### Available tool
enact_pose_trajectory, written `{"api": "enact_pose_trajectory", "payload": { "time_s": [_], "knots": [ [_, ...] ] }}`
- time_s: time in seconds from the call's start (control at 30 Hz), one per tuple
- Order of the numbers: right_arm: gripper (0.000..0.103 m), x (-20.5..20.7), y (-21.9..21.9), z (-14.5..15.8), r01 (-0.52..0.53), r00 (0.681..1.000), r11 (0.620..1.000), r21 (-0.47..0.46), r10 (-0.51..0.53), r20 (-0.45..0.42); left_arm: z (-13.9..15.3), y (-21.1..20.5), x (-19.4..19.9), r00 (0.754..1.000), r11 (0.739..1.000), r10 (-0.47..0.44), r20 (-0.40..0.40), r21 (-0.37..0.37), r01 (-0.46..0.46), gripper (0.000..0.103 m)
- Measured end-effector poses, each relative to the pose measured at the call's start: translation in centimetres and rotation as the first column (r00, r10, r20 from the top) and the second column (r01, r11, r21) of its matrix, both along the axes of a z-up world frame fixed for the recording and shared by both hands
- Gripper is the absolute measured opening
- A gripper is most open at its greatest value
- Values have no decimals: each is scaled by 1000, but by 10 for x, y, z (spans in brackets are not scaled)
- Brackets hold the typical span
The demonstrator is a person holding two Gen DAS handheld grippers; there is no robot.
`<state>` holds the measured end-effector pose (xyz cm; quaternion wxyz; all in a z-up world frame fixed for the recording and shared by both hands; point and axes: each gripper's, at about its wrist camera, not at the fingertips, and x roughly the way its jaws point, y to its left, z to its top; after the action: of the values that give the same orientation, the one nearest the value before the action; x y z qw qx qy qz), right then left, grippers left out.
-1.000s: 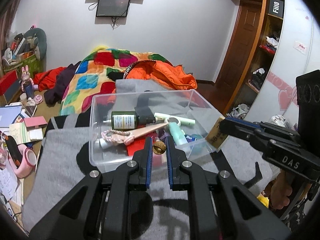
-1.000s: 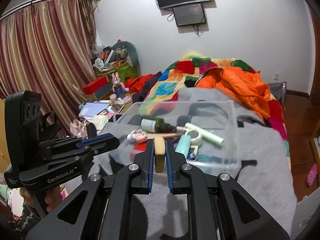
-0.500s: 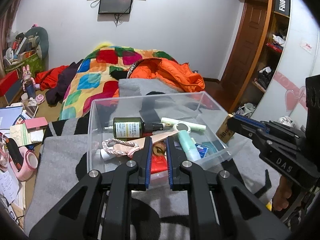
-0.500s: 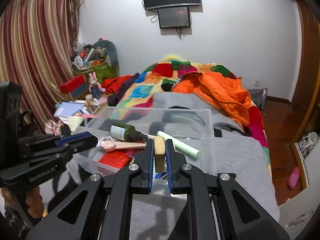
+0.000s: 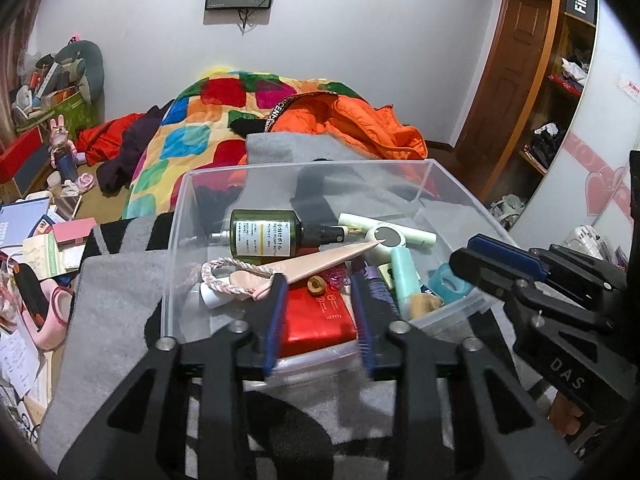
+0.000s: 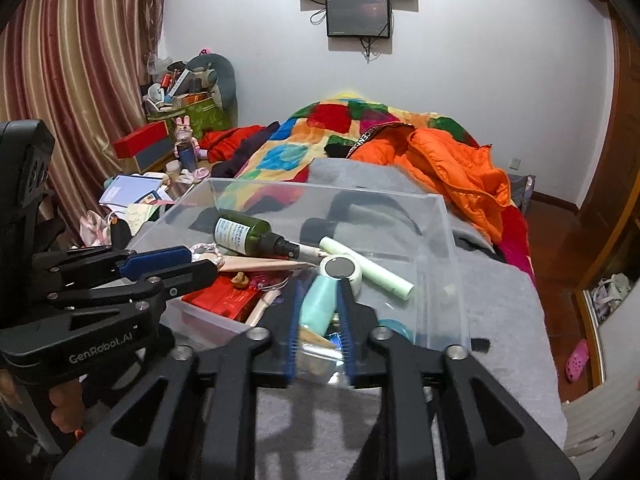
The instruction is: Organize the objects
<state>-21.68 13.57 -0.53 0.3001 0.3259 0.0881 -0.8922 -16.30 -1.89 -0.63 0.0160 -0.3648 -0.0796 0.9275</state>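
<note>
A clear plastic box (image 5: 304,166) (image 6: 448,240) stands on a grey blanket and holds a green bottle (image 5: 264,236), a red packet (image 5: 316,320), a teal tube (image 6: 320,300) and other small items. My left gripper (image 5: 318,280) hangs over the box's near side, its jaws opening. A small brown piece (image 5: 316,285) lies loose on the red packet between them. My right gripper (image 6: 319,284) reaches in from the right, jaws also opening. A tan block (image 6: 316,338) lies tilted in the box below its fingers, untouched by the pads.
Behind the box lie a patchwork quilt (image 5: 192,136) and an orange jacket (image 5: 360,128) on the bed. Cluttered books, boxes and a pink item (image 5: 44,312) crowd the left side. Grey blanket (image 6: 500,300) stretches to the right of the box.
Both grippers moved forward and down over the box. Each was shut on a small item, the left on the brown piece, the right on the tan block. Both have let go.
</note>
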Motion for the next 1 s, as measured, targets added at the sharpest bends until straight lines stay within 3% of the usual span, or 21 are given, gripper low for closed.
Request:
{"api": "enact_pose_trajectory", "payload": {
  "time_s": [0.13, 0.33, 0.47, 0.67, 1.0],
  "knots": [
    [27, 5, 6, 5, 1, 1000, 1000, -26, -1, 0, 7, 0, 9, 1000, 1000, 0, -24, -5, 0, 38],
    [30, 19, 20, 16, 1, 1000, 998, -65, -1, -6, 19, -1, 26, 998, 1000, 12, -65, 2, -12, 53],
    [55, 30, 28, 22, 16, 999, 997, -76, -18, -27, 24, 2, 40, 996, 1000, 16, -91, -7, -17, 69],
    [79, 48, 39, 29, 28, 997, 995, -100, -34, -64, 29, 4, 61, 991, 999, 36, -128, -13, -38, 93],
    [86, 66, 51, 22, 46, 996, 994, -95, -53, -76, 24, 6, 82, 991, 999, 38, -129, 12, -37, 96]
  ]
}}
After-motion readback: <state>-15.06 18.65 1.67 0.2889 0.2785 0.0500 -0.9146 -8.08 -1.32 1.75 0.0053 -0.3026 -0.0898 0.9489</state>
